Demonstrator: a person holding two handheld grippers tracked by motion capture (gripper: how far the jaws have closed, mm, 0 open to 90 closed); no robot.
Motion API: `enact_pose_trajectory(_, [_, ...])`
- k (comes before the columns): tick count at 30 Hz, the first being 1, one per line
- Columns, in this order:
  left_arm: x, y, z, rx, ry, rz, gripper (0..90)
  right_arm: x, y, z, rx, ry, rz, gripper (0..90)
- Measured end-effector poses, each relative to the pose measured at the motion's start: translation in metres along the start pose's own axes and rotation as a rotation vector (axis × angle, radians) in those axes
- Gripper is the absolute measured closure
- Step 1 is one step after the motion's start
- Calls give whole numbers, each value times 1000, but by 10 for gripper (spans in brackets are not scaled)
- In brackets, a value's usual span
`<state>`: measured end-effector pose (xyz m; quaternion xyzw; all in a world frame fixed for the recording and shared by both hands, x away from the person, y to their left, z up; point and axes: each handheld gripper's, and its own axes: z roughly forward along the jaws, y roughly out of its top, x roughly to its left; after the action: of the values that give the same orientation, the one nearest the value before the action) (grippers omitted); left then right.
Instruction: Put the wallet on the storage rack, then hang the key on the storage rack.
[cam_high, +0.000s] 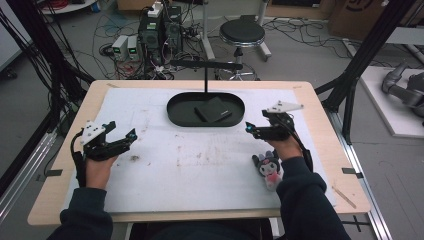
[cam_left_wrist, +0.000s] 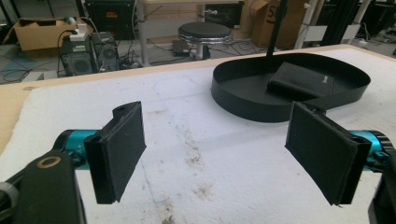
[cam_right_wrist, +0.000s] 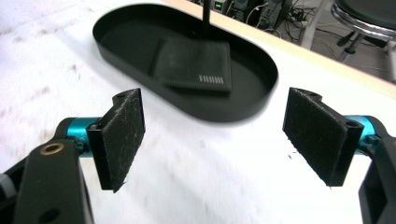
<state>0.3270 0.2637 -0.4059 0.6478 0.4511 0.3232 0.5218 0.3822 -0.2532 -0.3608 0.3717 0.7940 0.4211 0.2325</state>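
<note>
A black oval tray (cam_high: 180, 117) sits at the back middle of the white mat, with a thin post rising from it. A flat black wallet (cam_high: 213, 110) lies inside it; the wallet (cam_right_wrist: 195, 65) shows close in the right gripper view and the wallet (cam_left_wrist: 302, 79) farther off in the left gripper view. My right gripper (cam_high: 248, 130) hovers just right of the tray, jaws wide apart with nothing between them. My left gripper (cam_high: 131, 136) stands open over the mat at the left, also empty. A small plush doll (cam_high: 268, 167) lies by my right wrist.
The mat (cam_high: 200, 170) covers a wooden table (cam_high: 320, 120). A black stool (cam_high: 242, 34), computer boxes (cam_high: 160, 32) and cables stand on the floor beyond the far edge. Black frame posts rise at both sides.
</note>
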Motion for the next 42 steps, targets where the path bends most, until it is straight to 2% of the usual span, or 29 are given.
enact_pose_trajectory(5, [-1, 0, -1, 2, 0, 2, 195, -4, -34, -20, -9, -28, 7, 214])
enact_pose_trajectory(9, [-1, -1, -1, 7, 5, 2, 197, -6, -48, -26, -24, -48, 24, 215])
enact_pose_trajectory(12, [-2, -1, -2, 10, 16, 7, 200, -5, -53, -25, 13, -60, 35, 218])
enact_pose_trajectory(17, [-1, 0, -1, 10, 14, 5, 200, -3, -58, -26, 18, -57, 15, 218])
enact_pose_trajectory(20, [-2, -1, 0, 18, 12, 11, 201, 0, -60, -28, 10, -77, 8, 218])
enact_pose_trajectory(22, [-1, -1, 1, 17, 11, 12, 204, 3, -61, -30, 5, -75, 9, 218])
enact_pose_trajectory(26, [-1, -1, 1, 24, 10, 13, 205, 6, -61, -32, 1, -69, -22, 230])
enact_pose_trajectory(29, [-2, -1, 1, 27, 10, 14, 207, 6, -63, -33, 6, -47, -17, 252])
enact_pose_trajectory(32, [-3, -1, 2, 32, 9, 19, 208, 6, -64, -35, 36, -44, -25, 250])
enact_pose_trajectory(35, [-5, -1, 2, 36, 8, 26, 209, 6, -64, -40, 90, -31, -21, 251])
enact_pose_trajectory(39, [-7, -2, 2, 46, 11, 34, 213, 11, -64, -48, 151, -27, 43, 216])
enact_pose_trajectory(42, [-8, -2, 1, 48, 17, 33, 214, 18, -69, -51, 194, -25, 37, 216])
